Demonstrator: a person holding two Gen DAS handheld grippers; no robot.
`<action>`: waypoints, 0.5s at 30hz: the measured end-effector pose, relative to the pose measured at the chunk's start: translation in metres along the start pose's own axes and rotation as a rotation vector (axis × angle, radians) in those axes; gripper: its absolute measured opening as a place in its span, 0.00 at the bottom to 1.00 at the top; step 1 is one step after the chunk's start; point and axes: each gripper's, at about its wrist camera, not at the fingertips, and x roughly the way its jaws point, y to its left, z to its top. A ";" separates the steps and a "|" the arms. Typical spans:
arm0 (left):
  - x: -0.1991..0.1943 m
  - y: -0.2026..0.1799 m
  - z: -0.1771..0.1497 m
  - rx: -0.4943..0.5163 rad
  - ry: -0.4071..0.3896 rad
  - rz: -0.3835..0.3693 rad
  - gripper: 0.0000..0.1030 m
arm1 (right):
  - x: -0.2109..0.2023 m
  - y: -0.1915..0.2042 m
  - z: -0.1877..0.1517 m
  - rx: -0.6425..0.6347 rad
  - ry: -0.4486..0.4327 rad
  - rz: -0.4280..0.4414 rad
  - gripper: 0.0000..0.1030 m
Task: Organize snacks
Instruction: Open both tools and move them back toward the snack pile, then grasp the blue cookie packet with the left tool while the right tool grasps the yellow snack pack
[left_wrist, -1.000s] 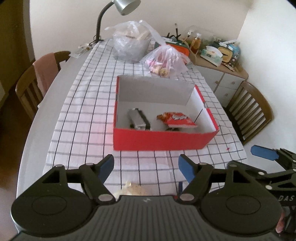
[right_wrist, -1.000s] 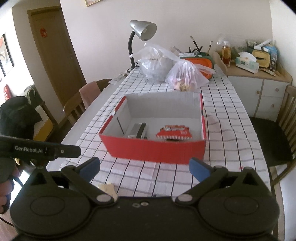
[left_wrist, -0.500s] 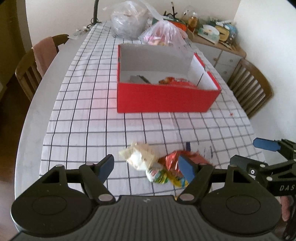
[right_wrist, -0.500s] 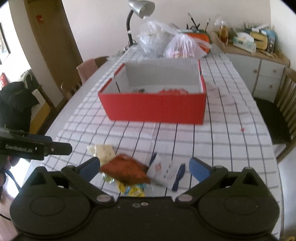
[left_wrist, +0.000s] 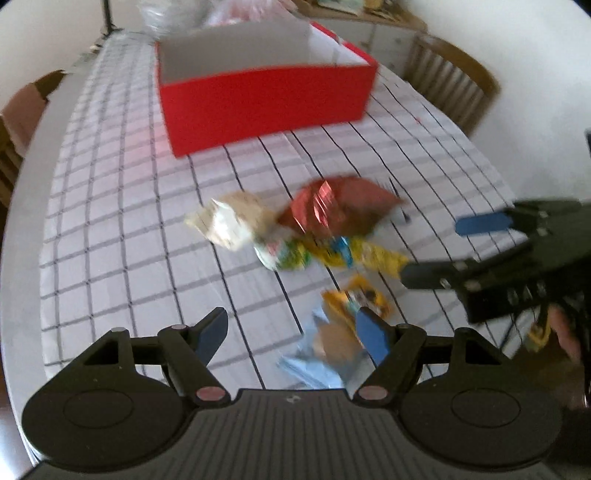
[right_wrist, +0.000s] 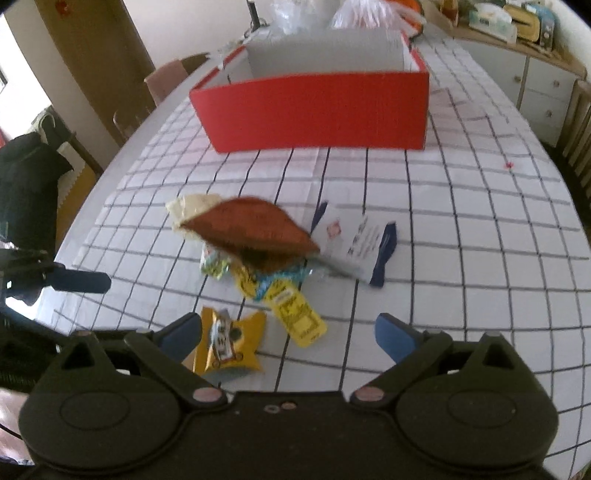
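Table (right_wrist: 461, 236): checked cloth, long axis running near to far. Red box (right_wrist: 314, 107) stands at the far middle, open top; its contents are hidden behind the near wall from both views.

Snack pile lies near, well apart from the box. Largest on top: brown-red foil bag (right_wrist: 255, 232), tilted, overlapping a pale cream packet (right_wrist: 188, 208) on its left and a white-and-blue packet (right_wrist: 354, 240) on its right. Below it, a yellow wrapper (right_wrist: 299, 314). Nearest of all, a small orange-yellow packet (right_wrist: 229, 339).

Left hand-held gripper (left_wrist: 291, 334): jaws wide, nothing between them, over the near edge of the pile; a pale blue packet (left_wrist: 317, 362) lies just under its right finger. Right hand-held gripper (right_wrist: 288, 330): jaws wide, empty, the orange-yellow packet just beside its left finger.

Judgement: step in hand is choosing and approaching a first packet. Left view is blurred, so exact contact cannot be told. Advice: take an outlying single packet first, not the overlapped foil bag. Straddle one edge, pinch a flat seam, lift clear before carrying far to the box. Risk: thin wrappers slide on cloth; neighbours may drag along.
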 end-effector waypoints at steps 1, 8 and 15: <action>0.002 -0.003 -0.004 0.014 0.006 -0.005 0.74 | 0.003 0.001 -0.002 -0.003 0.009 0.000 0.97; 0.016 -0.016 -0.024 0.100 0.042 -0.041 0.74 | 0.022 0.015 -0.010 -0.023 0.065 0.025 0.91; 0.030 -0.025 -0.031 0.149 0.059 -0.054 0.74 | 0.037 0.027 -0.008 -0.046 0.100 0.026 0.86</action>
